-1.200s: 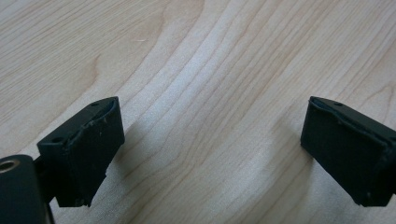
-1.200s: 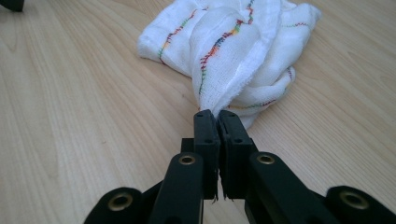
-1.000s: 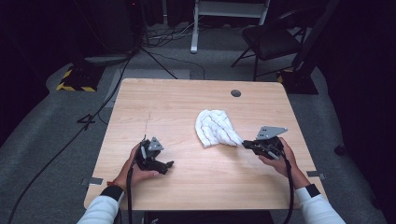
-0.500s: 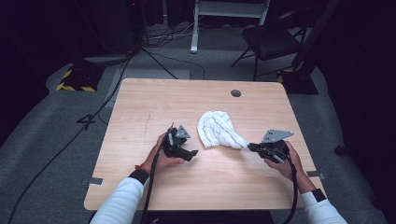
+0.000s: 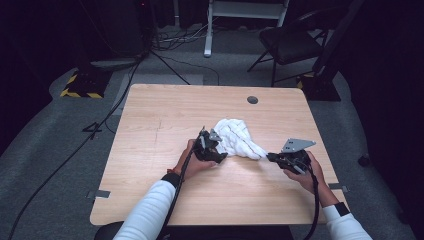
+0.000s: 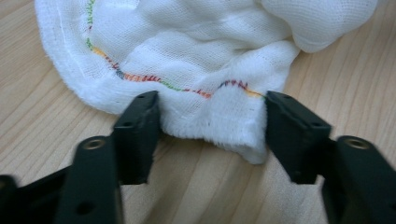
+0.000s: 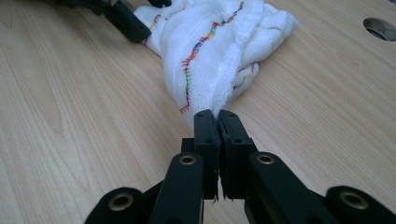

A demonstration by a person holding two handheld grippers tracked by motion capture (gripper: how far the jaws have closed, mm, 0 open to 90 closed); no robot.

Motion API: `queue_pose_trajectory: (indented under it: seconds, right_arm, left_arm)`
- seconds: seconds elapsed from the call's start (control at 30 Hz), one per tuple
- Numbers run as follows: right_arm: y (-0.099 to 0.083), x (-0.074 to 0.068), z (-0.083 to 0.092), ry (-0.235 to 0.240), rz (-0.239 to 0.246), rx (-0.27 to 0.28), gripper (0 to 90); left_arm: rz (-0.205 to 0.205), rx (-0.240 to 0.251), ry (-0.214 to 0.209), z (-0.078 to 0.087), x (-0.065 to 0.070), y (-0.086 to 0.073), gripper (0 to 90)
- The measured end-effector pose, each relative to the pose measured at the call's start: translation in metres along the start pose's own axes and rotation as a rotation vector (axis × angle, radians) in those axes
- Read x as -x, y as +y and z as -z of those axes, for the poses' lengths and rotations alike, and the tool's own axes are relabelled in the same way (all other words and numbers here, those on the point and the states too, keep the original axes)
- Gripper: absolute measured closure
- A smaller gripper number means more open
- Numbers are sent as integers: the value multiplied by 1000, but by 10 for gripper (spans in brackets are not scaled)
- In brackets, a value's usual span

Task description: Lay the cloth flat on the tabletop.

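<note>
A crumpled white cloth [image 5: 235,137] with rainbow-stitched hems lies near the middle of the wooden table [image 5: 160,115]. My right gripper [image 5: 270,157] is shut on the cloth's right corner [image 7: 212,100], which stretches toward it. My left gripper [image 5: 218,153] sits at the cloth's left side, open, its jaws standing either side of a hemmed edge [image 6: 219,116] that lies on the table. In the right gripper view the left gripper [image 7: 126,21] shows at the top left, beside the cloth.
A round cable hole [image 5: 252,100] is set in the table near its far edge. Beyond the table stand a dark chair [image 5: 290,42] and a white stand [image 5: 240,10]. Cables [image 5: 100,125] run over the grey floor at the left.
My left gripper has moved right and forward from the table's left front up to the cloth's edge. The right gripper has pulled its corner slightly right, stretching the cloth.
</note>
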State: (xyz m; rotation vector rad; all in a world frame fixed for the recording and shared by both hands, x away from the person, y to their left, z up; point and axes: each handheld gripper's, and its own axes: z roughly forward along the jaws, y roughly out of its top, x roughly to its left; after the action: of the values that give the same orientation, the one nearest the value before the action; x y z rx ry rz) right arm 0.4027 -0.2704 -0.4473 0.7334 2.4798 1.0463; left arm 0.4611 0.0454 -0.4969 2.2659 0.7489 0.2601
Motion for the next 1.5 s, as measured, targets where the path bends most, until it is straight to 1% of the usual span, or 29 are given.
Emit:
queue_pose_trajectory:
  seconds: [0.03,0.1,0.2,0.23,0.37,0.47,0.5,0.57,0.6,0.63,0.67,0.77,0.8,0.83,0.87,0.93,0.97,1.0,1.03,1.07,1.13,1.17,1.23,1.3,1.33,1.37,1.4,1.43,1.5]
  right_arm:
    - [0,0,0,-2,-1,1,875]
    - [0,1,1,-4,-1,3,876]
    - [0,1,4,-11,-4,16,876]
    - [0,1,4,-11,-4,16,876]
    - [-1,-1,9,-10,-4,24,877]
    - [-4,-2,13,-1,-16,33,877]
    - [-5,-3,15,12,-23,37,877]
    - [-6,-4,16,20,-26,36,877]
    - [-8,-8,16,32,-23,33,877]
    - [-9,-11,17,39,-19,30,877]
    - [-9,-11,17,39,-19,30,877]
    - [-10,-18,18,52,-7,22,876]
    - [-12,-21,18,58,-9,15,863]
    - [-12,-21,18,58,-9,15,863]
    - [-13,-22,18,55,-9,11,835]
    - [-16,-23,17,47,-18,-2,774]
    - [-18,-22,16,35,-19,-16,672]
    - [-18,-22,16,35,-19,-16,672]
    - [-20,-19,16,28,-40,-19,629]
    - [-20,-19,16,28,-40,-19,629]
    - [-22,-17,16,64,-65,-16,592]
    - [-23,-17,15,64,-68,-20,579]
    - [-23,-19,11,75,-66,-34,567]
    - [-23,-22,5,80,-51,-52,555]
    - [-23,-25,0,87,-35,-74,540]
    - [-23,-25,0,87,-35,-74,540]
    - [-23,-27,-3,87,-30,-84,536]
    - [-24,-27,-6,84,-29,-94,533]
    - [-25,-26,-11,76,-40,-110,528]
  left_arm:
    - [-18,-3,2,1,-1,0,571]
    - [-32,-12,8,4,-3,-2,704]
    - [-46,-27,15,11,-4,-5,786]
    - [-59,-34,20,15,-3,-6,786]
    - [-109,-51,4,37,-1,-14,792]
    - [-127,-58,-13,52,2,-25,790]
    - [-126,-58,-19,57,3,-30,790]
    - [-128,-55,-25,66,6,-40,790]
    - [-125,-52,-27,70,8,-45,794]
    - [-141,-58,-30,75,10,-50,795]
    - [-145,-60,-34,79,13,-54,795]
    - [-141,-65,-34,89,20,-70,787]
    - [-142,-71,-32,92,21,-75,756]
    - [-133,-71,-36,94,22,-79,756]
    - [-125,-70,-42,97,22,-83,755]
    - [-115,-58,-24,102,21,-87,709]
    - [-88,-33,-9,106,16,-86,649]
    - [-88,-33,-9,106,16,-86,606]
    - [-80,-24,4,106,13,-84,560]
    - [-64,-20,12,106,10,-81,560]
    - [-42,-10,23,103,3,-74,490]
    - [-36,-3,36,102,-1,-69,456]
    - [-11,23,43,97,-8,-57,404]
    - [-4,41,51,91,-14,-43,348]
    - [1,47,45,87,-17,-37,324]
    - [-1,49,38,82,-19,-31,324]
    - [-5,45,36,76,-20,-25,311]
    - [-16,37,55,71,-21,-19,300]
    - [-13,27,57,59,-25,-10,287]
